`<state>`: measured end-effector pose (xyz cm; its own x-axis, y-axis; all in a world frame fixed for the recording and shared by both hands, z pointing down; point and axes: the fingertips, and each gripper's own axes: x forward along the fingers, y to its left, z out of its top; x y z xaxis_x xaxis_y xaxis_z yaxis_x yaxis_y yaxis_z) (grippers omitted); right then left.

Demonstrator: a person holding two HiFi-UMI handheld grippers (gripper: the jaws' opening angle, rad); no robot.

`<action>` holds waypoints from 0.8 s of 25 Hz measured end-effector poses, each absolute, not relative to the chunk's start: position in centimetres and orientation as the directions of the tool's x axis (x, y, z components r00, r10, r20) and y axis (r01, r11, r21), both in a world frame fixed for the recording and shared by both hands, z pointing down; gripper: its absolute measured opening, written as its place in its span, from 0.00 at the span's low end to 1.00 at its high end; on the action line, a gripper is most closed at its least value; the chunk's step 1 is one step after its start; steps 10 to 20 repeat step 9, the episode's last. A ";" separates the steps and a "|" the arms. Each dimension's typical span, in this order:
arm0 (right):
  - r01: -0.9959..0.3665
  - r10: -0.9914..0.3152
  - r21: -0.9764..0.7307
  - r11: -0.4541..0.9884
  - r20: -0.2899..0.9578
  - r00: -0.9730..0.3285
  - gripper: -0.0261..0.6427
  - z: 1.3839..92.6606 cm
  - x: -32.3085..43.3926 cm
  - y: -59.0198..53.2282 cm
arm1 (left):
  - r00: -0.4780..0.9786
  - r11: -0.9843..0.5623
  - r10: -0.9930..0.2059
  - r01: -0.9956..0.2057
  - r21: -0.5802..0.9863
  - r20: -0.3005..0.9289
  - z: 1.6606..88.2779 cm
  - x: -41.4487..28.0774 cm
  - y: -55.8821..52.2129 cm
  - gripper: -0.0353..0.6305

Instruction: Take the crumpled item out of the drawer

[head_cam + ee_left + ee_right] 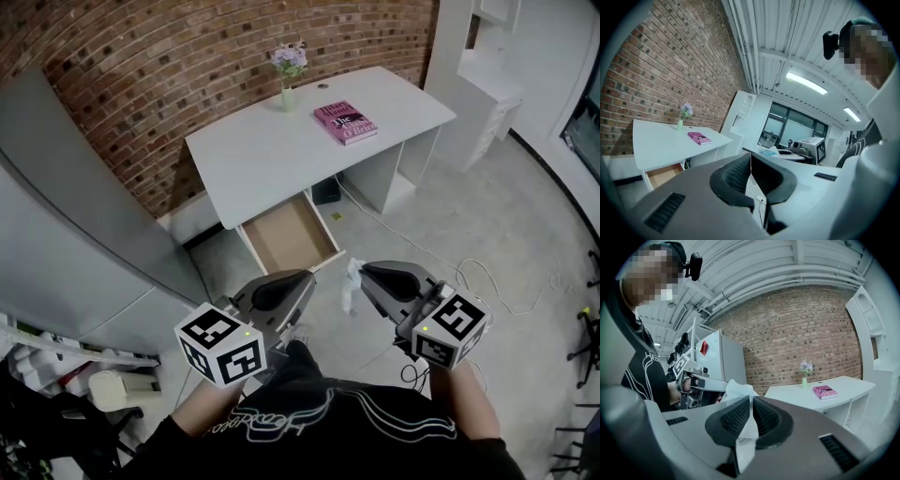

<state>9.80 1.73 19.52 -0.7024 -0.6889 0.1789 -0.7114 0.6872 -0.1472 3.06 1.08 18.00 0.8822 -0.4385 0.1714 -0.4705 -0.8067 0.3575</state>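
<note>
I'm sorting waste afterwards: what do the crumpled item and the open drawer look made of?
Crumpled item: probably thin white tissue or paper, matte, softly creased, drooping limp. Drawer: flat brown matte floor, likely fibreboard or plywood; smooth white sides, perhaps laminate.

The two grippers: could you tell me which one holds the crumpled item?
The right gripper: its jaws pinch the crumpled white item, while the left gripper is shut with nothing between its jaws.
</note>
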 end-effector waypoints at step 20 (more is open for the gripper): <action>-0.711 -0.686 -0.170 0.682 0.189 -0.703 0.12 19.7 9.1 1.6 | 0.884 -0.806 -0.434 -0.466 0.364 0.173 18.3 2.7 0.7 0.09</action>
